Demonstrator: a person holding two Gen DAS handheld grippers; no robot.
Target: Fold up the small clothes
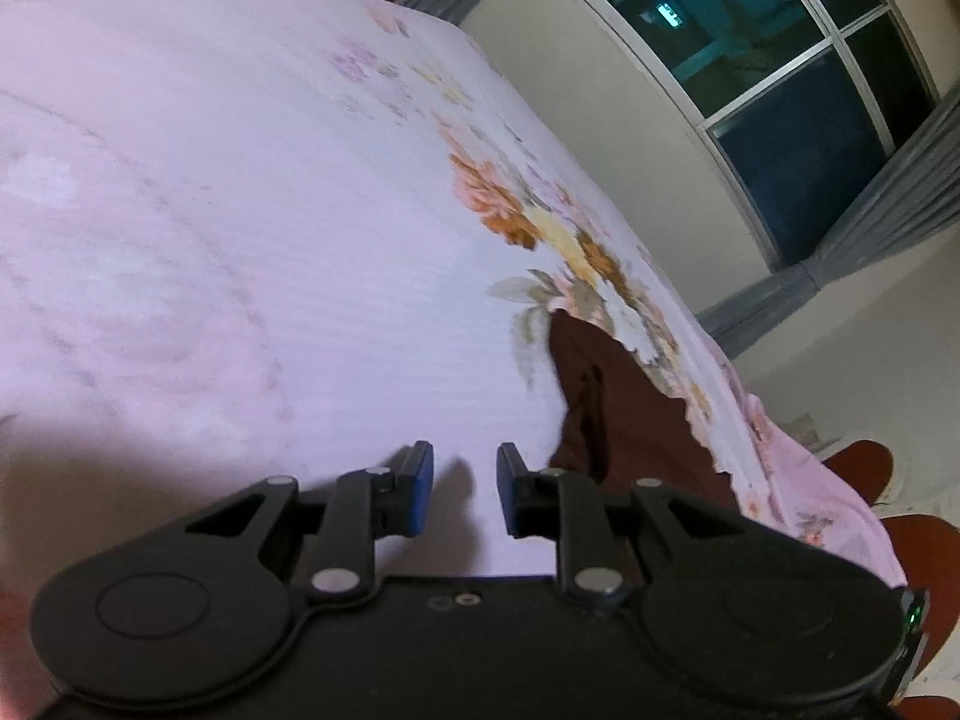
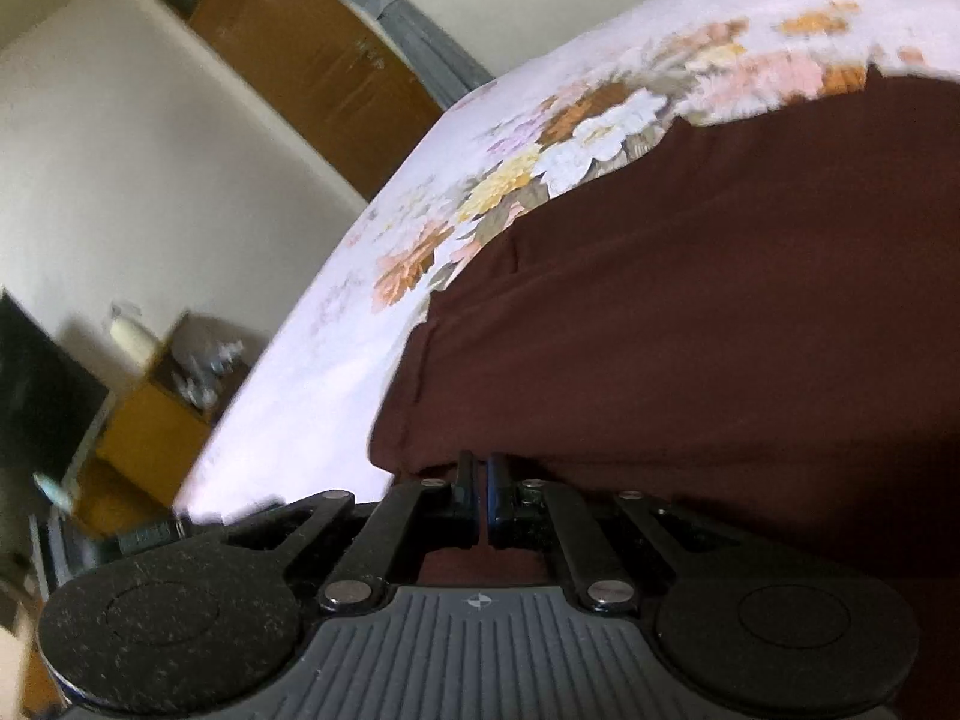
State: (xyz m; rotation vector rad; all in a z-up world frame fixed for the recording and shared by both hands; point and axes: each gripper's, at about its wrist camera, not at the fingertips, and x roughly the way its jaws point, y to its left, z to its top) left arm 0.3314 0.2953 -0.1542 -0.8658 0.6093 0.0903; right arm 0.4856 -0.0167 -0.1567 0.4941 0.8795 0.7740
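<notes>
A dark maroon garment (image 2: 690, 312) lies spread on a pink floral bedsheet (image 2: 336, 324). In the left wrist view a part of it (image 1: 618, 396) lies by the bed's right edge, to the right of my left gripper (image 1: 465, 480). The left gripper is open and empty over bare sheet (image 1: 240, 210). My right gripper (image 2: 482, 474) has its jaws almost together at the garment's near edge; the cloth seems pinched between them, but the grip point is dark and hard to make out.
A window (image 1: 780, 78) with grey curtains is in the wall beyond the bed's right edge. A wooden door (image 2: 312, 60), a dark screen (image 2: 42, 384) and a small wooden cabinet (image 2: 156, 432) with items on it stand left of the bed.
</notes>
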